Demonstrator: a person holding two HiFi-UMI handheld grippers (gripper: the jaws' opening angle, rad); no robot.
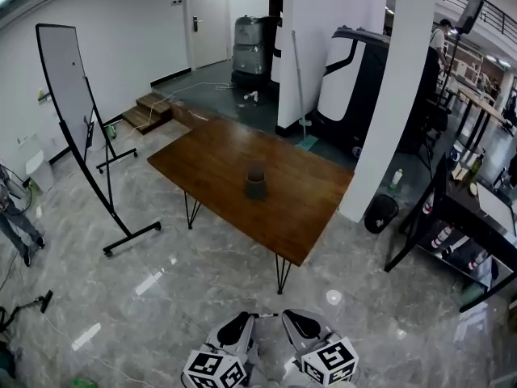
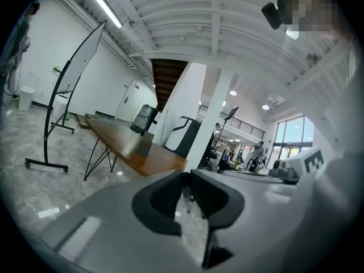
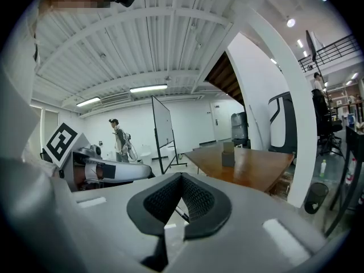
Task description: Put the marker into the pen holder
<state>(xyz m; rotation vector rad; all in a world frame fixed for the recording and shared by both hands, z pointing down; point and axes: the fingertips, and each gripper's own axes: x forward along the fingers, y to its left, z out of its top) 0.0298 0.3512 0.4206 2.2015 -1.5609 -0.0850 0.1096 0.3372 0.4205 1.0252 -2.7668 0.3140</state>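
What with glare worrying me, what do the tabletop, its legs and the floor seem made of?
Tabletop: likely wood or wood veneer, warm brown with a soft satin sheen. Legs: thin dark hairpin rods, probably painted metal. Floor: grey veined stone or tile, polished, since it shows bright reflections.

A: Place type?
B: Open-plan office or lab hall. Rolling whiteboard (image 1: 68,87) left of the wooden tabletop (image 1: 218,164), white pillar (image 1: 388,103) right of it, cluttered work desks (image 1: 462,199) farther right, railed mezzanine (image 1: 489,11) above those.
A: Floor?
B: Polished grey stone floor (image 1: 202,297).
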